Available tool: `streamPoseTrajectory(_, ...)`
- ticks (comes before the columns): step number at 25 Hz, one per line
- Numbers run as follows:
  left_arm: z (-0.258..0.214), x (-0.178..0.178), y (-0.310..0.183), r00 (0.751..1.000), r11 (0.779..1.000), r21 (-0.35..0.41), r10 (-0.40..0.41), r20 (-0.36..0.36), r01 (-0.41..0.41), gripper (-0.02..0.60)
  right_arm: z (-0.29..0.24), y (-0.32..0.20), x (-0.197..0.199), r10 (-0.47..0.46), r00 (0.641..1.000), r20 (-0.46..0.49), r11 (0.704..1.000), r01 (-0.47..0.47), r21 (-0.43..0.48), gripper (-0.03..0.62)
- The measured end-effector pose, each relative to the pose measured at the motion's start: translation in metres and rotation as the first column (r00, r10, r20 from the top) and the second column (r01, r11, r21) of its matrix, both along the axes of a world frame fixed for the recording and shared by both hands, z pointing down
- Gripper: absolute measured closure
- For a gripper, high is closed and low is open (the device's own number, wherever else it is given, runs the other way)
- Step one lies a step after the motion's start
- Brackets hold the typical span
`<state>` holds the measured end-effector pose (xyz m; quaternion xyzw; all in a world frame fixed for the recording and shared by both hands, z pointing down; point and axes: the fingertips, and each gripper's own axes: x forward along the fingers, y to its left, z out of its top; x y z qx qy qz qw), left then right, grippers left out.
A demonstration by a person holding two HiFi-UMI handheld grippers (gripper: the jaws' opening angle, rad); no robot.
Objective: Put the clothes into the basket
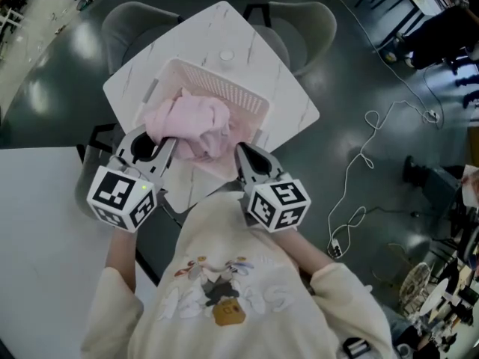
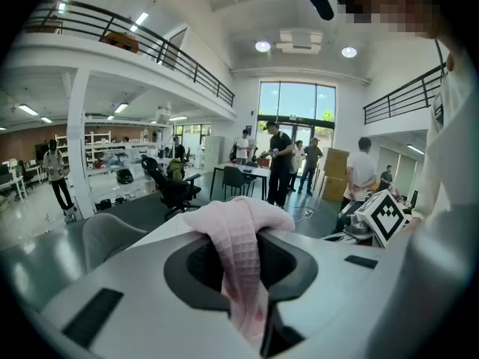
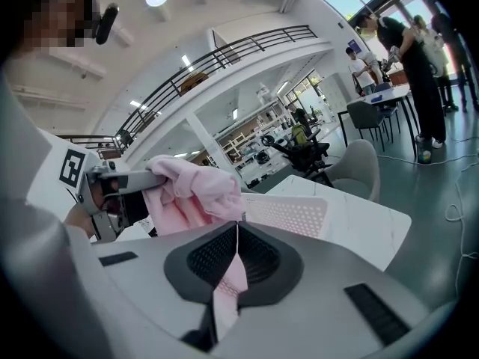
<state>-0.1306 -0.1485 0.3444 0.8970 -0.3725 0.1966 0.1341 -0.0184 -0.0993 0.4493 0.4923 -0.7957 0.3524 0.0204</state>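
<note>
Both tools closed on cloth. The left tool [image 1: 168, 143] has its jaws pressed on a thick fold of the pink waffle-knit garment [image 1: 196, 122]; its own view shows the fold draped over and down between the jaws. The right tool [image 1: 244, 152] pinches a thin edge of the same garment, jaws almost meeting, a narrow strip of pink running down the gap. The garment is slung between the two, bunched in the middle, its long axis running left to right across the person's front. The relation that matters: the pale slatted laundry basket [image 1: 224, 87] sits on the marble-topped desk [image 1: 247, 32] straight ahead of both tools and below them, turned corner-on to the person, so the garment hangs over the basket's near half rather than its centre. The head view does not show whether the lowest folds touch the basket floor; in the right gripper view the cloth rides above the basket wall, which shows behind it. Neither tool is clearly nearer — the left stands by the basket's near-left side, the right by its near-right edge, the bundle between them. Judgement: the garment is lined up with the basket opening and most of the carry is done; what is left is a short push forward and down, then letting go. Risk — a trailing end draping over the near rim.
</note>
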Motion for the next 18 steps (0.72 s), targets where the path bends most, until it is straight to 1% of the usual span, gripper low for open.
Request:
streamPoseTrajectory(5,-0.009,0.013,-0.023,0.999,0.999,0.039,0.018,-0.031,-0.017,0.502,0.007,-0.004,0.005,0.023,1.0,0.002,1.0,-0.023,-0.005,0.586)
streamPoseTrajectory(9,-0.018,0.021,-0.03,0.999,0.998,0.059,0.031,-0.044,-0.028,0.502,0.001,0.002,0.012,0.041,0.999,0.003,0.999,-0.041,-0.006,0.586)
streamPoseTrajectory(13,-0.019,0.032,-0.039,0.996,0.995,0.073,0.073,-0.05,-0.069,0.502,0.001,0.003,0.018,0.061,0.998,0.004,0.998,-0.061,-0.009,0.586)
streamPoseTrajectory(15,-0.006,0.036,-0.041,0.995,0.994,0.055,0.098,-0.03,-0.096,0.5,0.005,0.001,0.02,0.069,0.998,0.004,0.998,-0.069,-0.015,0.586)
streamPoseTrajectory(18,0.021,0.038,-0.04,0.993,0.993,-0.004,0.118,0.007,-0.118,0.5,0.009,-0.001,0.023,0.079,0.997,0.007,0.997,-0.079,-0.027,0.585)
